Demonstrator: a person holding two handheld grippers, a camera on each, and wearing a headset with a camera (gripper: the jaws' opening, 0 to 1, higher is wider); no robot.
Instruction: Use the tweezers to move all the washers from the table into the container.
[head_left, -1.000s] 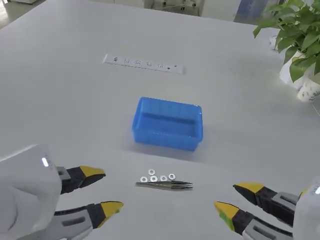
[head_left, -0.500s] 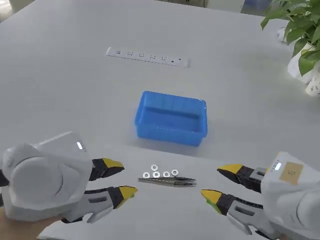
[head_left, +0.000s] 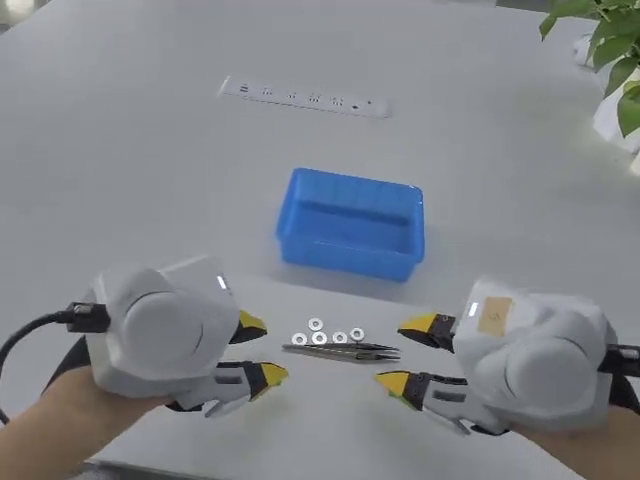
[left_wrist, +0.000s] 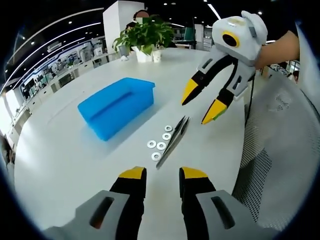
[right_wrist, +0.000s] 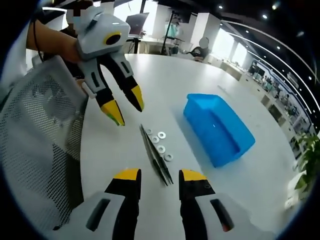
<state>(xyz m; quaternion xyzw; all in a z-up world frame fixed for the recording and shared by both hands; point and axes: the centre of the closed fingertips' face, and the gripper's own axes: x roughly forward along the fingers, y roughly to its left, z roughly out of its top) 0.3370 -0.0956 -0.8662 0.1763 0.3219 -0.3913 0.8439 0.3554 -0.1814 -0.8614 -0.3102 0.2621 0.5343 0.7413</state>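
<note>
steel tweezers (head_left: 340, 349) beside washers (head_left: 320, 338), between left tongs (head_left: 272, 349) and right tongs (head_left: 391, 353), both agape

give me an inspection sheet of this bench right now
surface: white table, flat
job's things: five washers lying loose beside the tweezers, in front of the blue container; no washers seen inside it
clutter: power strip behind the container
grippers: left gripper and right gripper both open, flanking the tweezers, holding nothing
cables: black cable trailing from the left gripper
surroundings: potted plant at the table's far right corner
</note>
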